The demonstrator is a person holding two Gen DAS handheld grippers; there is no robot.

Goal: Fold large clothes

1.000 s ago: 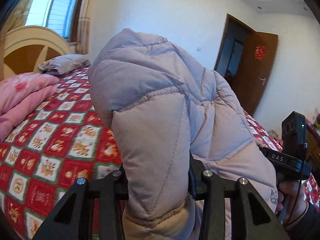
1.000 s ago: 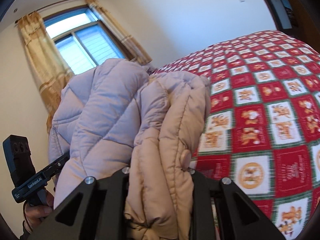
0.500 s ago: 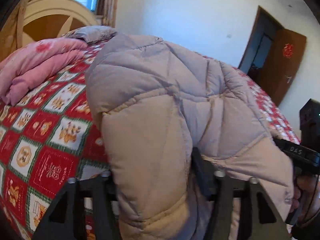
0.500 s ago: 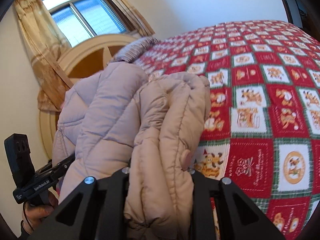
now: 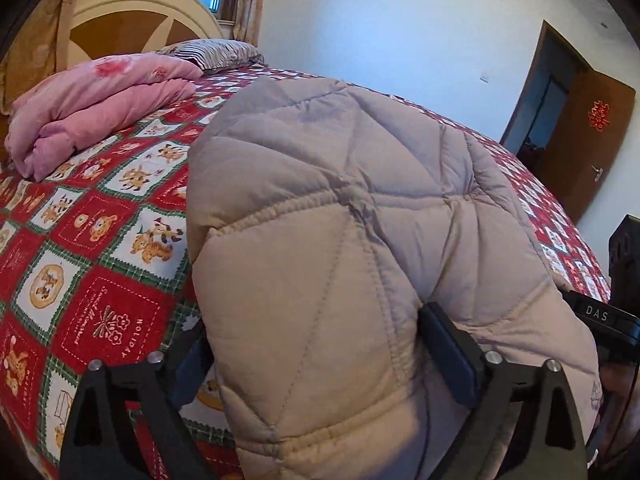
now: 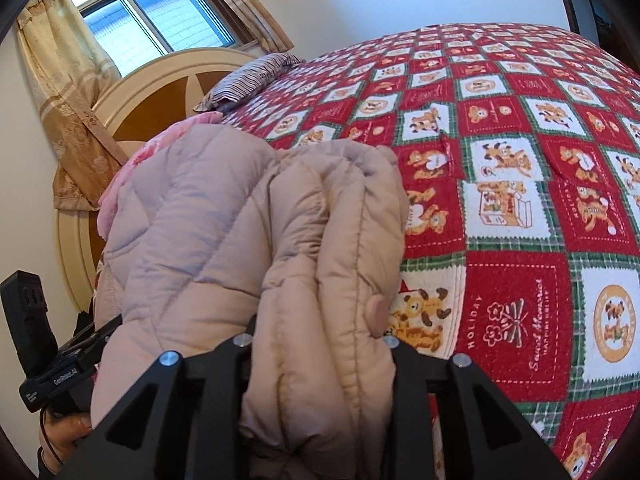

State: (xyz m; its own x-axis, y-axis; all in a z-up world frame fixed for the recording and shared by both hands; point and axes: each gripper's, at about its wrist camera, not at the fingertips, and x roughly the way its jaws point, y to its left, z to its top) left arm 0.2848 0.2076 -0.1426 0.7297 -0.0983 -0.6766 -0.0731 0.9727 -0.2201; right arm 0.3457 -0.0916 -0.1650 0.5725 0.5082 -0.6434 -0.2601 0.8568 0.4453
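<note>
Red checked bedspread [image 6: 520, 216] fills the background. My left gripper [image 5: 316, 356] has its jaws spreading around the padded coat [image 5: 360, 220]; my right gripper [image 6: 320, 344] has jaws easing apart, coat bunched between. Coat hides both sets of fingertips and much of the bed.

Each camera sits behind own tongs, tilted down, pressed close against padded coat [image 5: 340, 240]. Left view faces door [image 5: 580, 136]; right view faces window [image 6: 152, 16]. Both share coat, bed [image 6: 520, 160], headboard [image 5: 132, 20], pillow [image 6: 248, 80].
</note>
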